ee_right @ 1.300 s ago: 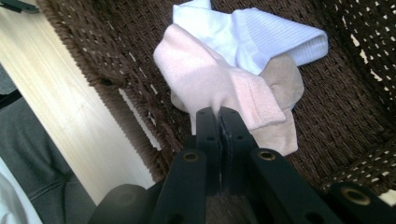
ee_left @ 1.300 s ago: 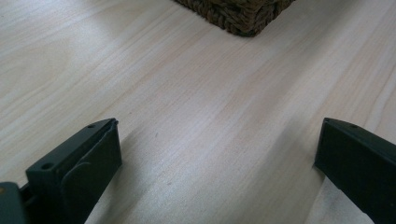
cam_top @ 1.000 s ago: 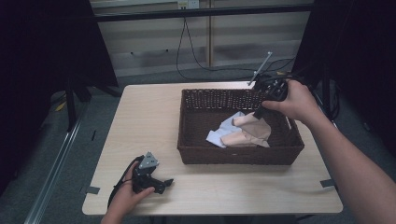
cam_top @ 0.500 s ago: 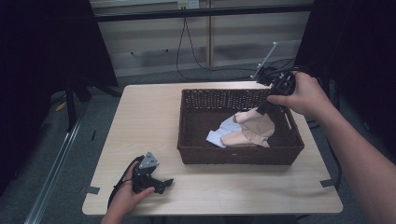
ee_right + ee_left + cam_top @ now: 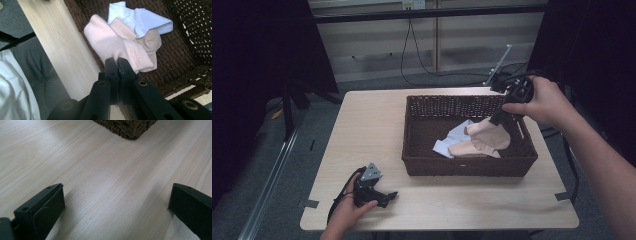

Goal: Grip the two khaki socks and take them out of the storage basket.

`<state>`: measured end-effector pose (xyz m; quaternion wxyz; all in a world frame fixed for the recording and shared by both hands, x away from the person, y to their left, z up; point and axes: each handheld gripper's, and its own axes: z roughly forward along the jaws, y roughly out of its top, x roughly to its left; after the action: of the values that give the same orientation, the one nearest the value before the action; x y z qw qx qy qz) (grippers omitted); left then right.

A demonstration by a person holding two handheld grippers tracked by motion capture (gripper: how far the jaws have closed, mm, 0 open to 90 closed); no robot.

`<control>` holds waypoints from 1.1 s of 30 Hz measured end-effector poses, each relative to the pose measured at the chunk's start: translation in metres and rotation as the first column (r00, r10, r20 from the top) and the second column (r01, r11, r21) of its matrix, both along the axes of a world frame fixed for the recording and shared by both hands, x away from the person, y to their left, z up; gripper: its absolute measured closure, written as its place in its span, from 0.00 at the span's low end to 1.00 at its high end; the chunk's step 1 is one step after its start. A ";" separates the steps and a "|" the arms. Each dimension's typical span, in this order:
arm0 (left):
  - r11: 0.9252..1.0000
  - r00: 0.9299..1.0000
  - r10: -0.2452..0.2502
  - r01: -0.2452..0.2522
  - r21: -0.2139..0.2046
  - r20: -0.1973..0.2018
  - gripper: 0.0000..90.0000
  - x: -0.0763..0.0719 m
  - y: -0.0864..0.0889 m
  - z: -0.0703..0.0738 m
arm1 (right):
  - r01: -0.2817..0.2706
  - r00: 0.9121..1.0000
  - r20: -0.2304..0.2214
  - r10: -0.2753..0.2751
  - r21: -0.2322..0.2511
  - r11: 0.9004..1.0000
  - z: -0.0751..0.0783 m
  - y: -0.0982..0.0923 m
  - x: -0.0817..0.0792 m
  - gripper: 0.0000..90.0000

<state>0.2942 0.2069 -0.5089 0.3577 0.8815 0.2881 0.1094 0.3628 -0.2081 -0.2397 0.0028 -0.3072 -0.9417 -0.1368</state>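
Observation:
A dark wicker basket (image 5: 462,165) stands on the right half of the wooden table (image 5: 372,130). Inside it lie a pale pink sock (image 5: 489,137), a tan sock (image 5: 150,40) and a white sock (image 5: 452,142). My right gripper (image 5: 498,119) hangs over the basket's right side, jaws shut on the edge of the pink sock (image 5: 110,40), which is pulled up a little. The white sock (image 5: 140,17) lies beyond it. My left gripper (image 5: 389,197) rests on the table near the front left, open, with bare wood between its jaws (image 5: 117,197).
A corner of the basket (image 5: 127,127) shows ahead of the left gripper. Tape marks (image 5: 311,203) sit at the table's front corners. A metal stand (image 5: 499,65) and cables rise behind the table. Bare table lies left of the basket.
My right gripper has risen and shifted to the right over the basket, drawing the pink sock up with it. The left gripper has stayed still.

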 end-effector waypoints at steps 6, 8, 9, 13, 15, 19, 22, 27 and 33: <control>1.000 1.000 0.000 0.000 0.001 0.000 0.00 0.000 0.000 0.000 | -0.024 1.000 -0.008 0.024 0.000 1.000 0.006 0.001 -0.006 0.98; 1.000 1.000 0.000 0.000 -0.001 0.000 0.00 0.000 0.000 0.000 | -0.034 0.999 -0.006 0.034 0.000 0.999 0.007 0.001 -0.008 0.98; 1.000 1.000 0.000 0.000 0.000 0.000 0.00 0.000 0.000 0.000 | -0.040 0.999 -0.007 0.040 -0.001 0.999 0.008 0.001 -0.009 0.98; 1.000 1.000 0.000 0.000 0.000 -0.001 0.00 0.000 0.000 0.000 | -0.048 0.999 -0.004 0.048 0.018 0.999 0.013 0.000 -0.014 0.98; 1.000 1.000 0.000 0.000 0.000 -0.001 0.00 0.000 0.000 0.000 | -0.062 0.998 -0.003 0.062 0.028 0.998 0.015 0.000 -0.016 0.98; 1.000 1.000 0.000 0.000 0.000 0.000 0.00 0.000 0.000 0.000 | -0.084 0.996 -0.007 0.084 0.043 0.996 0.017 0.000 -0.022 0.98; 1.000 1.000 0.000 0.000 0.000 0.000 0.00 0.000 0.000 0.000 | -0.099 0.995 -0.012 0.099 0.048 0.994 0.017 0.003 -0.028 0.98; 1.000 1.000 -0.001 0.001 0.000 0.000 0.00 0.000 0.000 0.000 | -0.135 0.991 -0.017 0.136 0.032 0.990 0.006 0.007 -0.036 0.98; 1.000 1.000 0.002 -0.002 -0.001 -0.001 0.00 0.000 0.000 0.000 | -0.171 0.984 -0.038 0.173 0.035 0.985 -0.008 0.012 -0.046 0.97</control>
<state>0.2941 0.2068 -0.5090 0.3578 0.8811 0.2892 0.1089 0.3165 -0.1964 -0.2476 0.0385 -0.2273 -0.9622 -0.1449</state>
